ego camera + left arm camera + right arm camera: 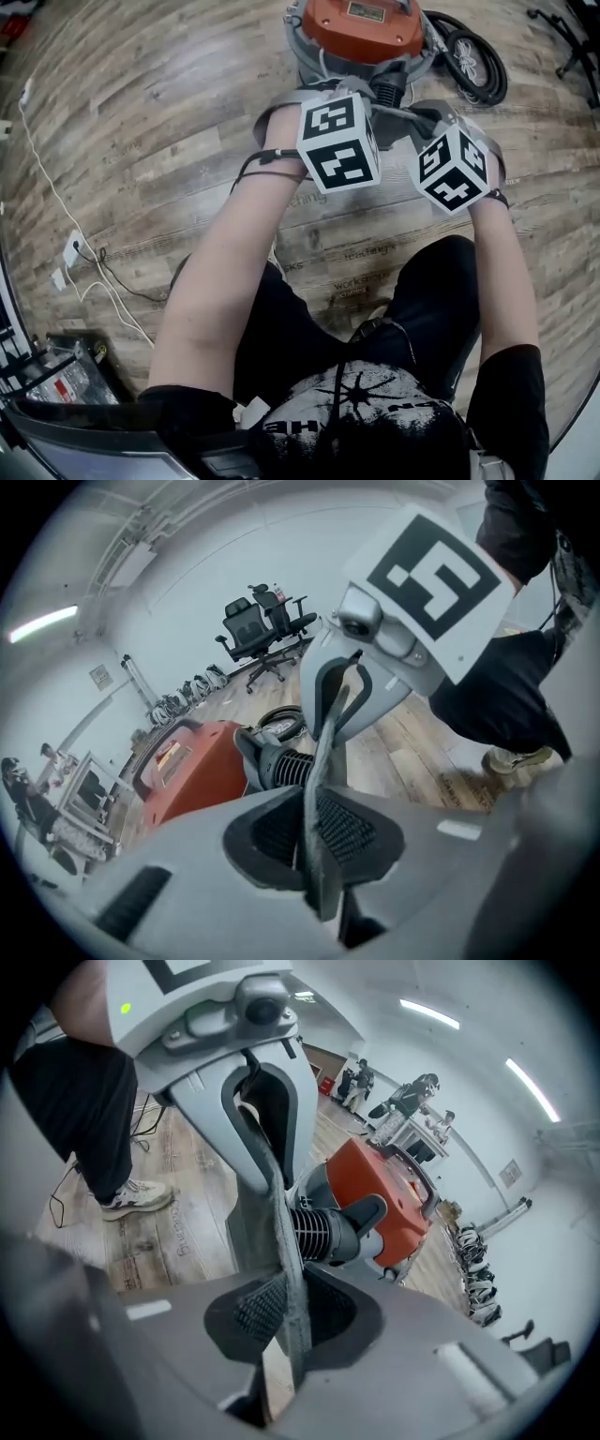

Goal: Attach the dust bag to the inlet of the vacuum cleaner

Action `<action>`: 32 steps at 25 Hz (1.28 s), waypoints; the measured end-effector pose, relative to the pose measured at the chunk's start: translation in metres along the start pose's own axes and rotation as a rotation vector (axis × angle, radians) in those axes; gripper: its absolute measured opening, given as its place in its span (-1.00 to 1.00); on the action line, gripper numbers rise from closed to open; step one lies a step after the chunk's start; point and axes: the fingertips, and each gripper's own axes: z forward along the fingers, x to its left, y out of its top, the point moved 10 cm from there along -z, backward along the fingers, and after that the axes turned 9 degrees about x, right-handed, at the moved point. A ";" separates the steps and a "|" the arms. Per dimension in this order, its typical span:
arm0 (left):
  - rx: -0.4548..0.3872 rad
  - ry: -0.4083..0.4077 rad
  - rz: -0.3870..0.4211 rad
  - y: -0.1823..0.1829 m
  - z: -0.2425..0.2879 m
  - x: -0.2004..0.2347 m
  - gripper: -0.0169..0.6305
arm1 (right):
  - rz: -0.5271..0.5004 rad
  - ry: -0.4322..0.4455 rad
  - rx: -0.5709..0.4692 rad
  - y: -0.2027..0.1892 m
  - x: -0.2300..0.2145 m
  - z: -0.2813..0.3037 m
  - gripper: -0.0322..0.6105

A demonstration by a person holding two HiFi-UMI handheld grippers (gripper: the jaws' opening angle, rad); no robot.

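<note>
Nearest, the person's dark trouser legs and a pale shoe (136,1194) on the wood-plank floor (141,141). Both claws sit in front of the knees, angled down towards the machine. The left gripper (314,836) is closed narrow on a grey fabric strip, its ribbed pads pressing it from both sides. The right gripper (286,1312) is likewise clamped on the same strip. That strip reads as an edge of the dust bag (251,1232), seen edge-on and drawn fairly straight from one claw to the other; its opening shows in no view. Just beyond the bag is a black ribbed fitting (323,1232) sticking out of the machine's side towards the person, probably the inlet. The bag looks near it, but I cannot tell whether they touch. Behind it stands the vacuum cleaner (361,28) with its orange top and grey body, and a coiled black hose (473,61) lies to its right. Judgement: the step is the approach, with the mouth not yet seated. To do it well, keep both grips firm and the fabric taut so the mouth stays open. Square the opening to the fitting's axis, then advance both hands evenly. A slack or skewed edge would likely fold against the ribs. Far off: office chairs (262,635) along the wall.
</note>
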 end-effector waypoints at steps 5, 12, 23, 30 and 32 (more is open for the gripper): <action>0.073 -0.005 -0.005 -0.015 0.017 0.001 -0.83 | -0.096 -0.041 0.021 0.021 0.001 -0.012 -0.78; 0.077 -0.001 0.051 -0.015 0.020 0.009 -0.83 | -0.087 -0.021 0.005 0.023 -0.001 -0.014 -0.78; -0.036 0.038 0.038 0.013 0.007 0.015 -0.82 | 0.026 -0.016 0.019 -0.006 -0.010 0.008 -0.77; 0.074 0.004 -0.020 -0.016 0.026 0.018 -0.85 | -0.109 -0.089 0.021 0.031 -0.009 -0.007 -0.75; 0.093 -0.005 -0.021 -0.018 0.031 0.021 -0.85 | -0.132 -0.093 0.017 0.036 -0.007 -0.007 -0.76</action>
